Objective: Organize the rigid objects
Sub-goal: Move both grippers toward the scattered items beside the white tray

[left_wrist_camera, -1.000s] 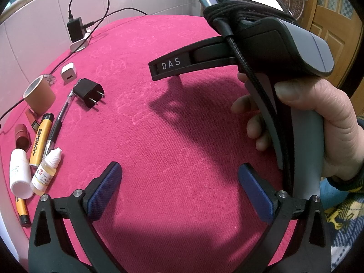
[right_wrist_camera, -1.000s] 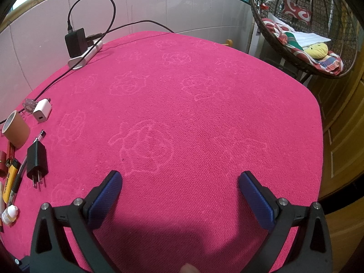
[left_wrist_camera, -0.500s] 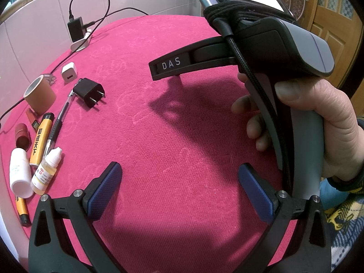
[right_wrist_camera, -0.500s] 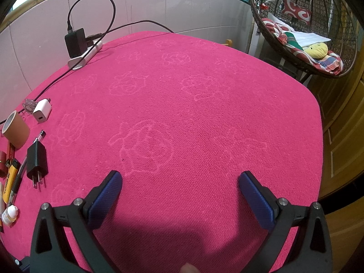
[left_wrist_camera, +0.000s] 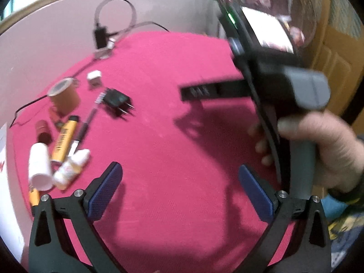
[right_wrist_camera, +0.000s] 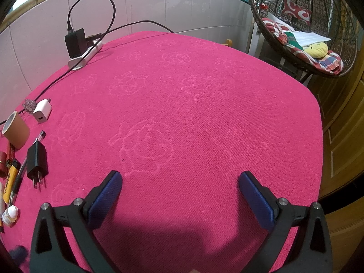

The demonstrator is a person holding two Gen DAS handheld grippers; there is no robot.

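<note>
Both the left tool and the right tool hang released and empty over the pink table, so no pick seems begun. The next move likely calls for reaching the clutter at the frame's left. Its yellow tube's lettering is blurred, unreadable.

Pink cloth with embossed flowers, black plug, seemingly yellow tube
</note>
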